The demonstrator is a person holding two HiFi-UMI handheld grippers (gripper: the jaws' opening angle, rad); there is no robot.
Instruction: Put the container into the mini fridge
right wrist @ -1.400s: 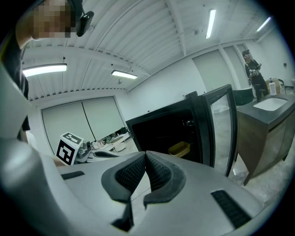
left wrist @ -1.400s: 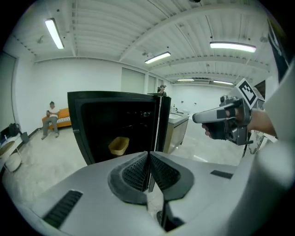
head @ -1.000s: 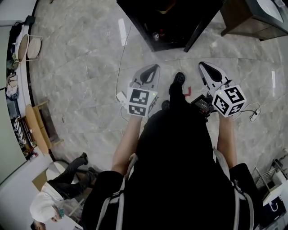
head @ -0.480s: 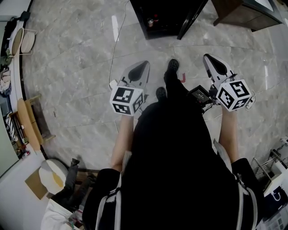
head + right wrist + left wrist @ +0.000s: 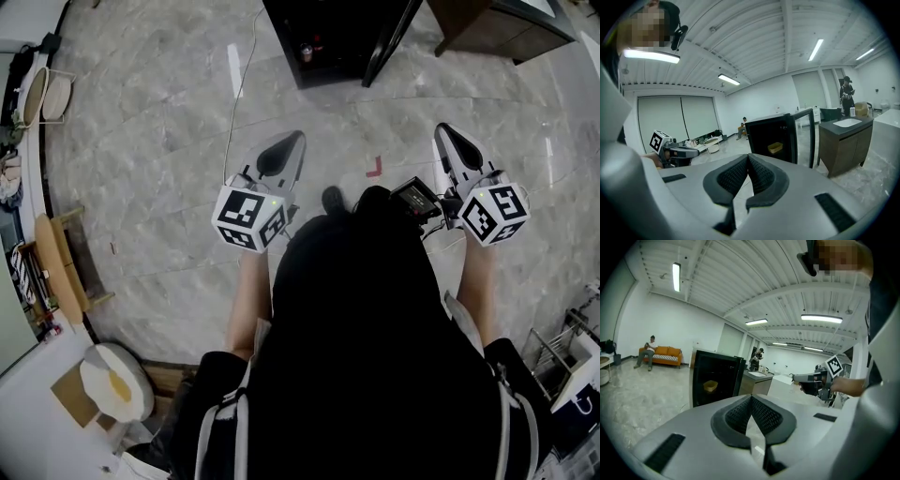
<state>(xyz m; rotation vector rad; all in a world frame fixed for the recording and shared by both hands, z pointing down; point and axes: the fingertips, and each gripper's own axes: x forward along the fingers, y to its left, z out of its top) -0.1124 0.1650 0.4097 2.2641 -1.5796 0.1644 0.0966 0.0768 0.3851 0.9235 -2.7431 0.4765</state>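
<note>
Ahead, we hold the left gripper (image 5: 291, 142) and right gripper (image 5: 446, 136), jaws closed together and empty, over open marble floor (image 5: 169, 122), the mini fridge (image 5: 328, 37) well apart, its door (image 5: 389, 42) open beside a wooden cabinet (image 5: 497, 28), and seemingly the yellowish container (image 5: 775, 148) shelved inside.

- The floor (image 5: 159, 122) is gleaming like polished grey marble, mirroring the lights.
- The left gripper (image 5: 751, 399) and right gripper (image 5: 747, 159) are showing matt grey plastic shells and black dimpled rubbery pads (image 5: 733, 176).
- The mini fridge (image 5: 722, 367) is shining glossy black.
</note>
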